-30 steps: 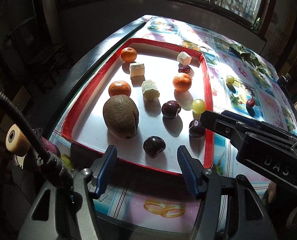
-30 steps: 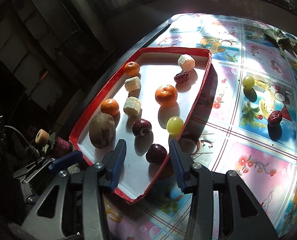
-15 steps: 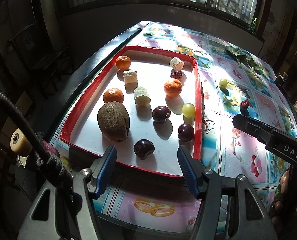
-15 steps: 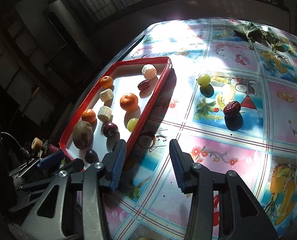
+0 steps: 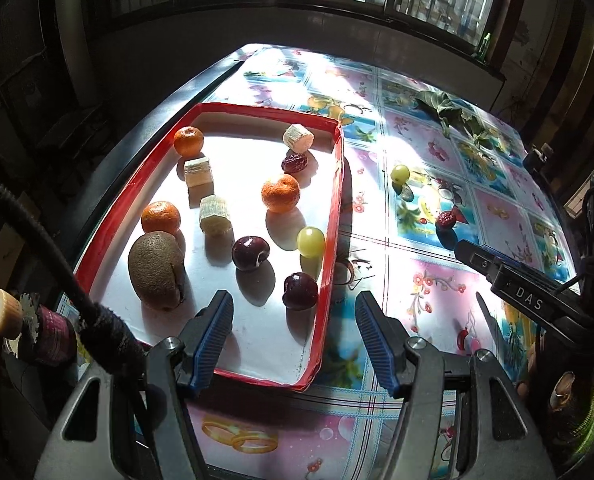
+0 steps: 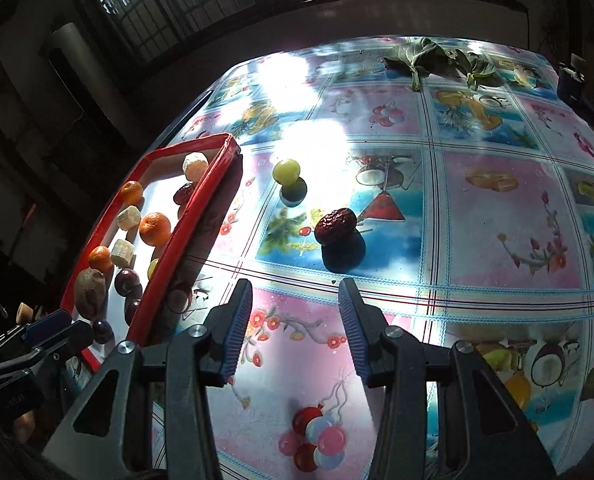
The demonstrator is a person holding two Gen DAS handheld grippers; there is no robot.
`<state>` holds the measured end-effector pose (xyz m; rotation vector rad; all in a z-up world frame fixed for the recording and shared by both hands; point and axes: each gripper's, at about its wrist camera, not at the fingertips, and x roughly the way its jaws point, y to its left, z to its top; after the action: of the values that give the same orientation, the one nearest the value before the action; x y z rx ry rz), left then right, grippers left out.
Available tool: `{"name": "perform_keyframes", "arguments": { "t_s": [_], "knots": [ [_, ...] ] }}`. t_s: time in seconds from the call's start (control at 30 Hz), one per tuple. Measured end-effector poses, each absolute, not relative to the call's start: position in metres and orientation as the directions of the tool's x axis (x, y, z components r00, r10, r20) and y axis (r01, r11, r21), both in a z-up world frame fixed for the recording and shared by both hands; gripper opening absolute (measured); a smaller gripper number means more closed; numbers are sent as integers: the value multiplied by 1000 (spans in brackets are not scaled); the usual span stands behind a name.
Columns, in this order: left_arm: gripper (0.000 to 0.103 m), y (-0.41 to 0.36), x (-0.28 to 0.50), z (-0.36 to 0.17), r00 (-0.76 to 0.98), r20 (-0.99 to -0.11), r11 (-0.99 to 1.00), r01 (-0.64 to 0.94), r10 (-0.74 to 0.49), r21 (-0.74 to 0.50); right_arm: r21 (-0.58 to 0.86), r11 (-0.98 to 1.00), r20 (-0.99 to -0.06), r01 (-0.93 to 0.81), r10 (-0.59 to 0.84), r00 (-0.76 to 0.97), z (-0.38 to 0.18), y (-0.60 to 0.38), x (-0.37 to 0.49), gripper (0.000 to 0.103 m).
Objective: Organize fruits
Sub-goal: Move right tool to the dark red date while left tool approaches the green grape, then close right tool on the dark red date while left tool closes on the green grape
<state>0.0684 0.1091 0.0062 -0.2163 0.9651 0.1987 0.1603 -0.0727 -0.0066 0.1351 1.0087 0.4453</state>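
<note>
Two fruits remain outside the red tray (image 5: 339, 200): a green grape (image 6: 286, 171) and a red date (image 6: 335, 221), both lying on the patterned counter (image 6: 497, 220) well apart from the tray's right rim, the grape farther back and the date nearer. Inside the tray lie three mandarins (image 5: 280, 193), a kiwi (image 5: 155, 270), three pale cut fruit pieces (image 5: 215, 215), two dark cherries (image 5: 250, 253), a second green grape (image 5: 310, 241) and another red date (image 5: 295, 163), all loosely spread and none stacked. By this count the task is judged mostly complete, with two transfers left. The right gripper (image 6: 295, 322) is positioned over the counter with its jaws apart and nothing between them; the loose red date sits ahead of and roughly in line with the gap, so it is the probable next pick. The left gripper (image 5: 291, 334) is positioned at the near end of the tray, jaws likewise apart and empty, with the nearest cherry just ahead. Leafy greens (image 6: 429, 58) lie at the far edge of the counter, clear of the work area.
</note>
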Motion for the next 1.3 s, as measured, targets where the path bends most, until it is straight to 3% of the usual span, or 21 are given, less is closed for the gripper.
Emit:
{"name": "perform_keyframes", "arguments": {
  "t_s": [0.3, 0.4, 0.97, 1.17, 1.2, 1.3],
  "knots": [
    [64, 90, 123, 16, 565, -825, 969, -216, 22, -122, 180, 940, -822, -289, 305, 481, -28, -55, 212, 46],
    [65, 80, 145, 14, 561, -828, 974, -201, 24, -108, 116, 939, -826, -324, 272, 493, -34, -45, 212, 33],
    [65, 26, 262, -47, 448, -893, 989, -145, 42, -27, 336, 919, -771, -207, 395, 500, -9, -131, 170, 33],
    [41, 25, 270, -52, 452, -891, 988, -152, 45, -27, 349, 916, -759, -198, 400, 513, -3, -140, 164, 33],
    [26, 25, 270, -52, 454, -890, 988, -152, 42, -31, 348, 917, -760, -195, 398, 515, -2, -141, 163, 33],
    [22, 27, 270, -50, 446, -895, 987, -148, 12, -60, 358, 915, -757, -187, 402, 515, -1, -143, 160, 33]
  ]
}}
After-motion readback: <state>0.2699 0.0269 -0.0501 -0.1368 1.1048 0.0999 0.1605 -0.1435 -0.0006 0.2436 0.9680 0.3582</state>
